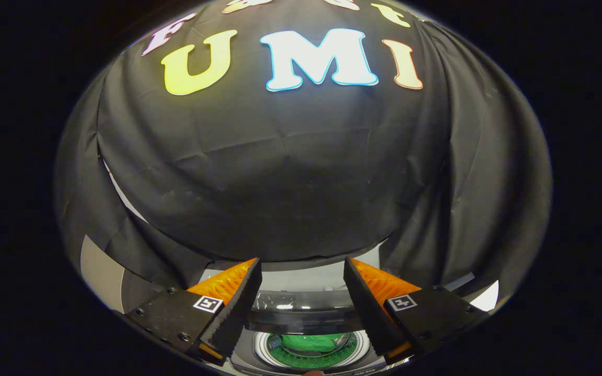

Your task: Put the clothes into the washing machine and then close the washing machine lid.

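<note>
The booth wall [301, 172], a black cloth, hangs in creases and folds beyond the fingers and takes up most of the scene. Its lower hem ends just above the fingertips. Grey and white panels [100, 274] show at the cloth's lower corners on both sides; what they belong to cannot be determined.

The washing machine [306, 284] sits below the hem, seen from above and largely hidden by the two fingers. Its pale rear top panel is visible as a strip between the fingertips. Nearer, a dark glossy band [306, 313] crosses the gap; it may be the lid or the edge of the opening, and which one cannot be determined. The machine's sides and front are cut off.

The drum [312, 349] is visible between the fingers, below the dark band. It shows a pale ring around a perforated wall. Only part of its circle is visible, as the near part is cut off.

The clothes [314, 342], a green bundle, lie inside the drum. The garment's shape and number of pieces cannot be made out.

The gripper [302, 277] is positioned above the machine, with its fingers spread wide apart and nothing held between them. Each finger carries a small square marker [208, 304] on its upper face.
</note>
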Available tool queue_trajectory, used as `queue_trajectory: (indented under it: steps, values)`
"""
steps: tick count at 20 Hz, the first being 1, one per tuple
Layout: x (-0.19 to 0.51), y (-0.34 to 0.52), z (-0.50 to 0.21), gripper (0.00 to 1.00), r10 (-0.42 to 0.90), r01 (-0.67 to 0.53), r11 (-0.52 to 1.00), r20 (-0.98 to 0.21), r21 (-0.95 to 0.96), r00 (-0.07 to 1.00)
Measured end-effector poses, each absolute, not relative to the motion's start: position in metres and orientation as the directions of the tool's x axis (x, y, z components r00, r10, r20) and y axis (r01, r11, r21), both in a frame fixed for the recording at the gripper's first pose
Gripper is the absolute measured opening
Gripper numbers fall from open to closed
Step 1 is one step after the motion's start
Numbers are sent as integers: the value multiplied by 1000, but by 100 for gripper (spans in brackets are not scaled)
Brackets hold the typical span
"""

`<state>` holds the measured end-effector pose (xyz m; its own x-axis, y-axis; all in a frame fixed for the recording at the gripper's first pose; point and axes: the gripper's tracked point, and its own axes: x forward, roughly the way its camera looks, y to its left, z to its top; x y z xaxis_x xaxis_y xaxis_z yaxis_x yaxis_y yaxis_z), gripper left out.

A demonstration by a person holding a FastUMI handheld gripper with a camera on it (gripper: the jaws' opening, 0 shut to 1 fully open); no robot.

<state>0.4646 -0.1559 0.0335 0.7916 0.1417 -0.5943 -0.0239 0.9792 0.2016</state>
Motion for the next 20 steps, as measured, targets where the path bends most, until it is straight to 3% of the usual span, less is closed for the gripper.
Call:
queue_trajectory:
  steps: [12, 20]
  values:
    - [456, -147, 22, 98, 191, -91, 977, -600, 193, 777]
    - [438, -147, 26, 99, 188, -103, 977, -531, 186, 826]
